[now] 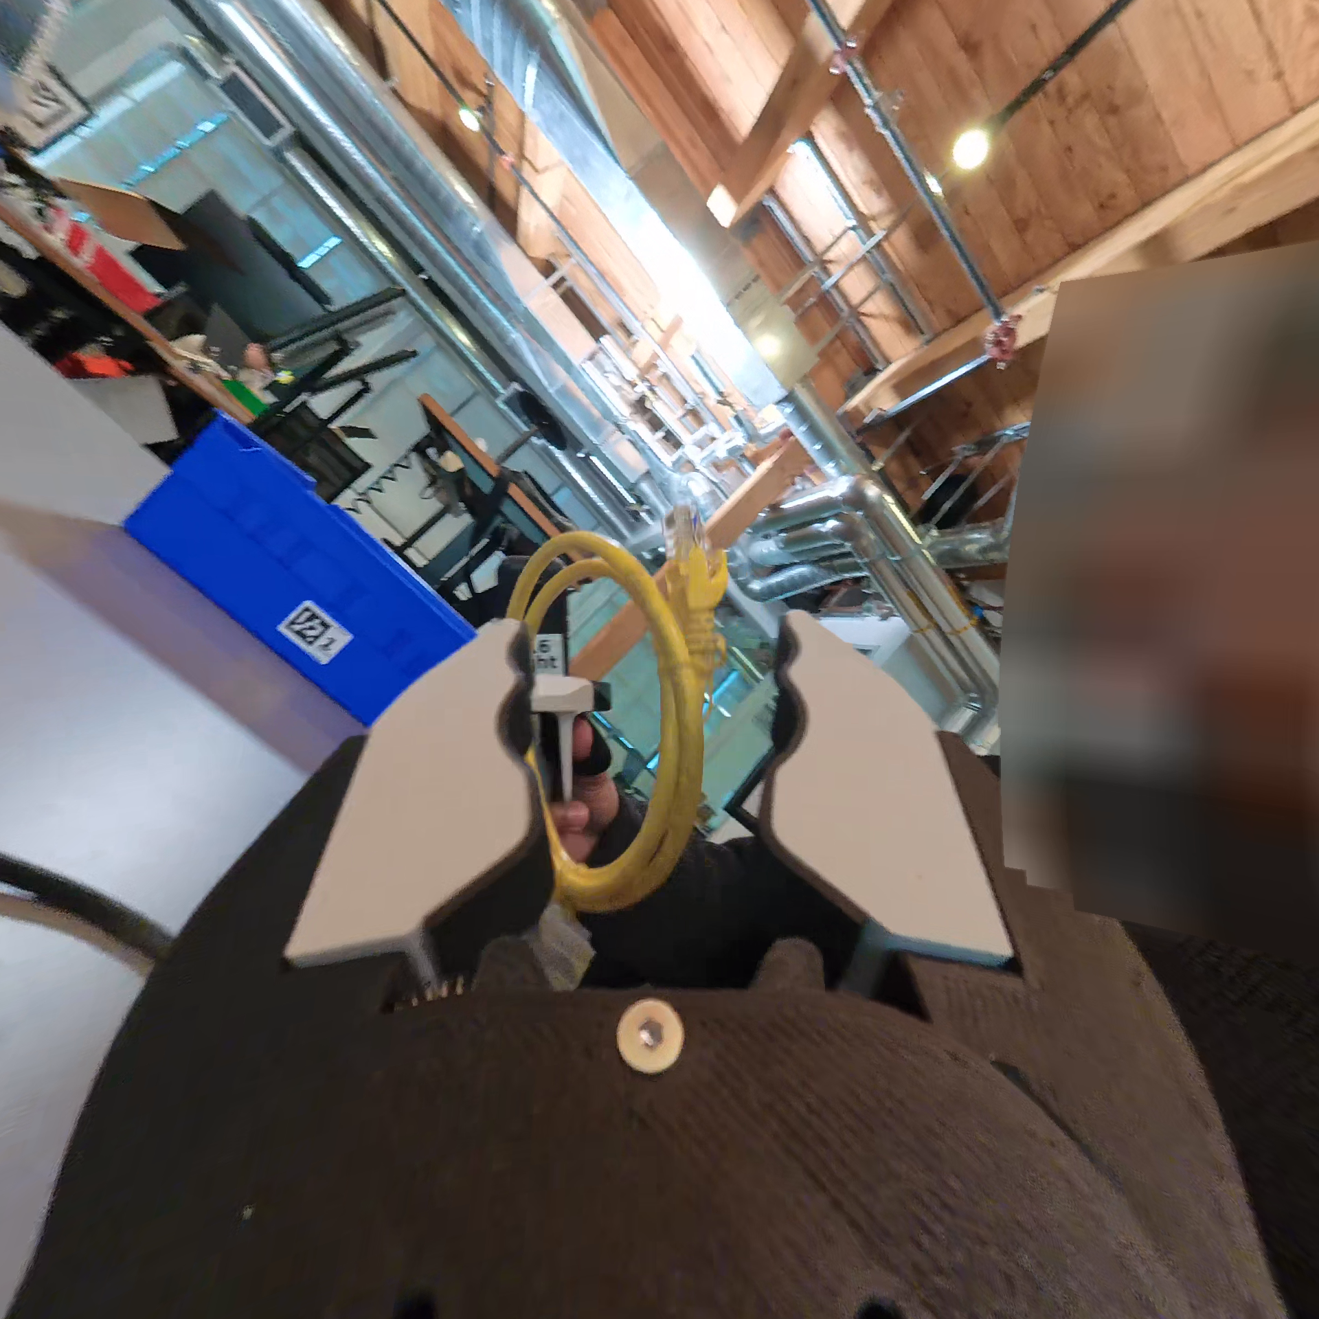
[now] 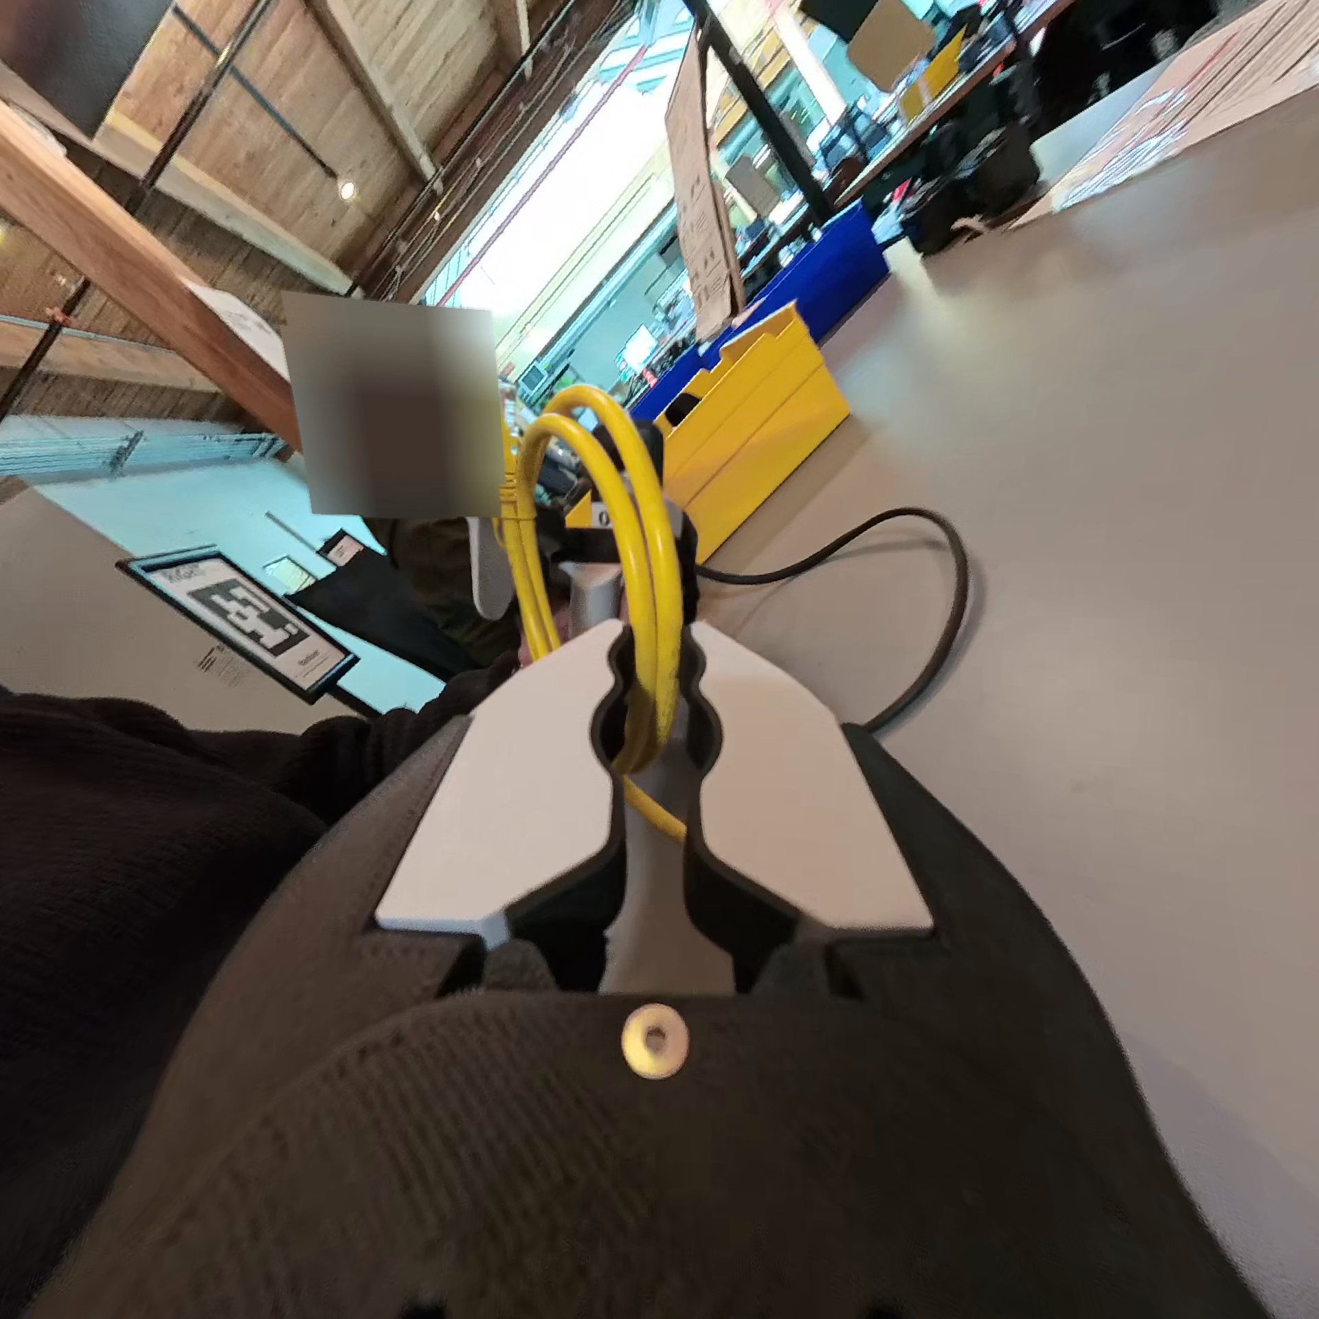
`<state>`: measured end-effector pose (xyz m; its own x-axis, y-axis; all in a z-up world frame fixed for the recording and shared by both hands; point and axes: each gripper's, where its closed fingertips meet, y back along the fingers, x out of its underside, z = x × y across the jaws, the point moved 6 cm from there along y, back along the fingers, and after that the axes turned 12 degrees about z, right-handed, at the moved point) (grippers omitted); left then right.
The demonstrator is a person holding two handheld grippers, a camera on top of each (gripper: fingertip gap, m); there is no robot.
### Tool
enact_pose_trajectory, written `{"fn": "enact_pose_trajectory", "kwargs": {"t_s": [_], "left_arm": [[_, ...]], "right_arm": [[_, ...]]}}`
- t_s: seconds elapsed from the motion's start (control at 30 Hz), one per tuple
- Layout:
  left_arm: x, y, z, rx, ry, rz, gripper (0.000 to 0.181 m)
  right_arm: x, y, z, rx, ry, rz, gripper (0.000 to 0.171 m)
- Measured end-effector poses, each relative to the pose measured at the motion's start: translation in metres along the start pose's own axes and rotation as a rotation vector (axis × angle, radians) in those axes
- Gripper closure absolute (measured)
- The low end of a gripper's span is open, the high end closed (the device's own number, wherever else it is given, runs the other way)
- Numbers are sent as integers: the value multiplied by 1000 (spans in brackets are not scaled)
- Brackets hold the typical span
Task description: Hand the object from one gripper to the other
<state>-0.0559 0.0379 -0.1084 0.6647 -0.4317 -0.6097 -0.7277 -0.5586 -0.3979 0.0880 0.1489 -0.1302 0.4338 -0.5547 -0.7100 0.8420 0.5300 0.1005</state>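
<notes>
**Coiled yellow cable held in mid-air by the right gripper**

The yellow network cable (image 2: 646, 571), wound in a double loop, is clamped between the jaws of the right gripper (image 2: 655, 678), which are closed on the lower part of the coil. The coil is held upright above the grey bench (image 2: 1070, 499). In the left wrist view, the jaws of the left gripper (image 1: 646, 678) are seen spread wide apart, with the coil (image 1: 678, 714) standing between them; whether either jaw touches it cannot be told. A clear plug (image 1: 684, 528) is seen at the top of the coil. A blue bin (image 1: 285, 564) and a yellow tray (image 2: 756, 421) are set on the bench behind, and a black cord (image 2: 928, 607) is trailed across it.
</notes>
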Motion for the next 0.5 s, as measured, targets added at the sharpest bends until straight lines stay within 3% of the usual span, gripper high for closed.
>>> {"fn": "enact_pose_trajectory", "kwargs": {"t_s": [0.03, 0.17, 0.33, 0.4, 0.5], "left_arm": [[0, 0, 3, -37, 1, -4, 102], [1, 0, 13, -195, -34, 15, 80], [9, -5, 19, -402, -193, 133, 74], [14, -8, 22, -473, -250, 200, 80], [26, -12, 28, -506, -250, 336, 106]], "right_arm": [[-3, 4, -1, 8, -5, -26, 159], [-12, 21, -8, 43, -41, -144, 159], [-15, 35, -22, 142, -110, -231, 159], [-13, 35, -26, 197, -119, -216, 159], [-11, 29, -24, 220, -110, -206, 159]]}}
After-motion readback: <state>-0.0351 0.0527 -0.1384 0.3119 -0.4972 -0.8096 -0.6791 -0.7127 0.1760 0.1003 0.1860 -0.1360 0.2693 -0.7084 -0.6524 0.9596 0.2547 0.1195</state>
